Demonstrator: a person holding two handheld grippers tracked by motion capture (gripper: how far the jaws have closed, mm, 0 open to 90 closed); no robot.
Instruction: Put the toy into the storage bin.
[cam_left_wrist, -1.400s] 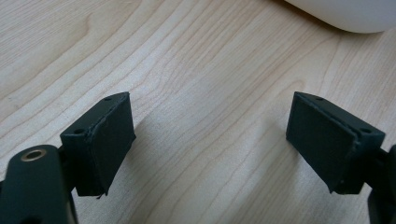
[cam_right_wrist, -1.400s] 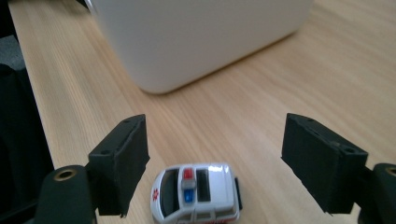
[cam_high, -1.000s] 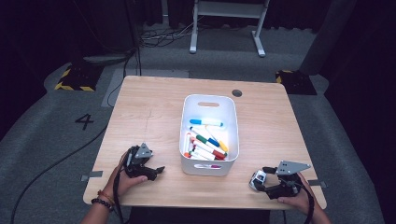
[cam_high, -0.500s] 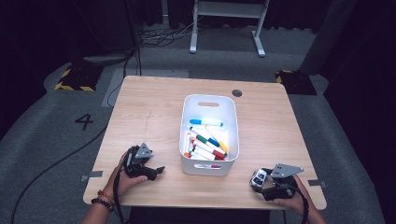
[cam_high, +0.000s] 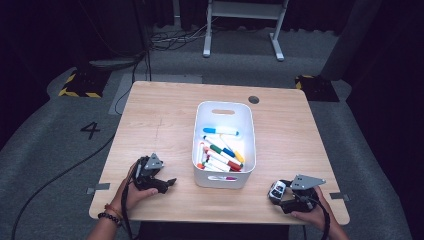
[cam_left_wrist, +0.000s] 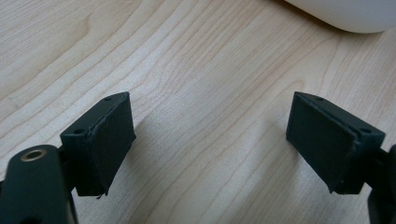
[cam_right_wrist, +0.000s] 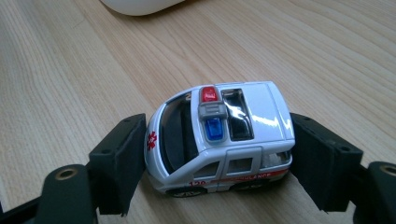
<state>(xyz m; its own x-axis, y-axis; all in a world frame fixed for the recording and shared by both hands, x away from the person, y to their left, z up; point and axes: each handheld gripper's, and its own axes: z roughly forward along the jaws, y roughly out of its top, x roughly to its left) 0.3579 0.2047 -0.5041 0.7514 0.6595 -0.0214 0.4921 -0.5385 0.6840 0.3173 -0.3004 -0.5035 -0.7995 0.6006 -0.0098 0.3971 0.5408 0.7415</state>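
Toy ambulance — sits on its wheels on the tabletop, close to the near edge toward the near right corner, nose to tail between the pads of the right hand-held gripper. The jaws have just been closing with the car between them; in the right gripper view both pads appear to touch it, front bumper and rear, so the grip reads as clamped on the ambulance, though lightly. In the high view the same car shows just ahead of the right hand.

Left hand-held gripper rests near the near left corner, jaws wide apart with nothing but bare wood between them.

Doing the step well, as judged: squeeze evenly along the car's length and keep the pads low on the body, since the rounded nose could slip up and out. Lift straight before carrying; the white bin stands near, well within reach.

Materials — the ambulance is glossy white, hard, probably die-cast or plastic, stubby and rounded, with a red and blue light bar, dark windows and a red stripe. Pads are matte black, flat and rubbery-looking. Tabletop is pale wood grain, smooth. The bin is smooth white plastic with rounded corners and holds coloured markers.
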